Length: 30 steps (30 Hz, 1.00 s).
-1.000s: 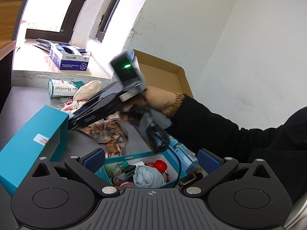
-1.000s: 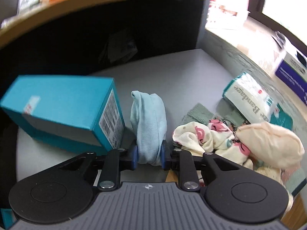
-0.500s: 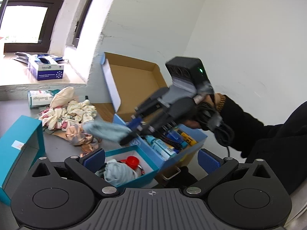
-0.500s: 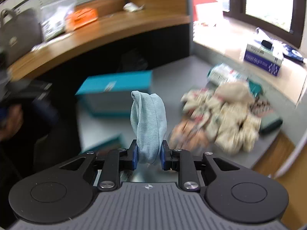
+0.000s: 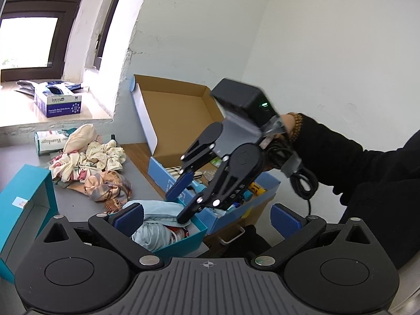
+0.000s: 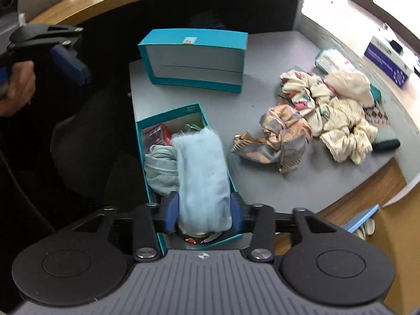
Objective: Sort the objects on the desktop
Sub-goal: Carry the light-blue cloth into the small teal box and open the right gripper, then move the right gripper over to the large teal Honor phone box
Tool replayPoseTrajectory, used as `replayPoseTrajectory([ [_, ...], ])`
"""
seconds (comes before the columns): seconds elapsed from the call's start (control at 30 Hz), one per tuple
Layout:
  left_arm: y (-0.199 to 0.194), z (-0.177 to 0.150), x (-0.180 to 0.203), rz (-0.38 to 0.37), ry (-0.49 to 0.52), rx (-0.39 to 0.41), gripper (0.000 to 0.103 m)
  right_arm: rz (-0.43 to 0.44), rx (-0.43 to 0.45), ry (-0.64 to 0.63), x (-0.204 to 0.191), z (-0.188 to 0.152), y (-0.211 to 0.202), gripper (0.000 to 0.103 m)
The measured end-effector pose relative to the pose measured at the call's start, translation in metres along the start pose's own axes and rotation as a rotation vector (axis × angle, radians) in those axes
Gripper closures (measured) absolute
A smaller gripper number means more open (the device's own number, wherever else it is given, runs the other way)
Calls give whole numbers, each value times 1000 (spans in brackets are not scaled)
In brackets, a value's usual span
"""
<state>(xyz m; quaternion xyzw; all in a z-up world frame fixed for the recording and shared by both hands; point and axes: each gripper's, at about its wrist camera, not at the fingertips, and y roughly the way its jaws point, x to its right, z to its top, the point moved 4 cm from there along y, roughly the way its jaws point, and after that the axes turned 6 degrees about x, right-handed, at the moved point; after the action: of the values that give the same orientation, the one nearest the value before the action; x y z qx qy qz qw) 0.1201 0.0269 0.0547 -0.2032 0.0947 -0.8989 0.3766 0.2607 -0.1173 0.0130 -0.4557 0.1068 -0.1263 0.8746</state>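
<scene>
Both tongs stand apart: right tongs (image 6: pixel 201 214) opening around blue cloth (image 6: pixel 202 176) (over teal box (image 6: pixel 193 109)); left tongs (image 5: pixel 207 219) empty.

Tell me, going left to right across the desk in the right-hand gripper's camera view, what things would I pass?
Small teal box holding the light blue cloth → crumpled peach-grey scarf → pile of cream floral cloths → dark roll at the desk's edge.

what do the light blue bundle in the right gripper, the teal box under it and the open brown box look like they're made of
Light blue bundle: soft knit-looking cloth, matte, folds and sags; right gripper jaws are opening around it.
Teal box: probably coated cardboard, smooth with a slight sheen, thin straight walls and pale inside.
Open brown box: cardboard, likely corrugated, raw matte brown inside with folded flaps.
</scene>
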Motion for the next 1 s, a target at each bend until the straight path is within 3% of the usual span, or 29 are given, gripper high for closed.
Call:
replayPoseTrajectory([
  [0.13, 7, -2, -7, -8, -26, -9, 0, -25, 55, 8, 1, 4, -13, 55],
  [0.17, 10, -2, -9, -9, -32, -12, 0, -31, 81, 45, 5, 7, -16, 63],
  [0.2, 13, -3, -11, -9, -42, -16, 0, -37, 107, 86, 9, 10, -18, 89],
  [0.23, 15, -5, -13, -8, -51, -22, 0, -43, 134, 128, 13, 12, -21, 102],
  [0.37, 17, -9, -18, 2, -84, -34, 0, -53, 175, 241, 28, 23, -8, 102],
  [0.47, 11, -10, -20, 12, -86, -31, 0, 5, 147, 251, 27, 27, 9, 102],
  [0.67, 10, -12, -26, 14, -99, -27, 0, -32, 57, 210, 22, 24, 34, 101],
  [0.83, 15, -13, -25, 13, -92, -43, 0, -24, 69, 216, 23, 21, 34, 102],
  [1.0, 13, -13, -23, 22, -77, -43, 0, -39, 131, 216, 22, 21, 9, 101],
])
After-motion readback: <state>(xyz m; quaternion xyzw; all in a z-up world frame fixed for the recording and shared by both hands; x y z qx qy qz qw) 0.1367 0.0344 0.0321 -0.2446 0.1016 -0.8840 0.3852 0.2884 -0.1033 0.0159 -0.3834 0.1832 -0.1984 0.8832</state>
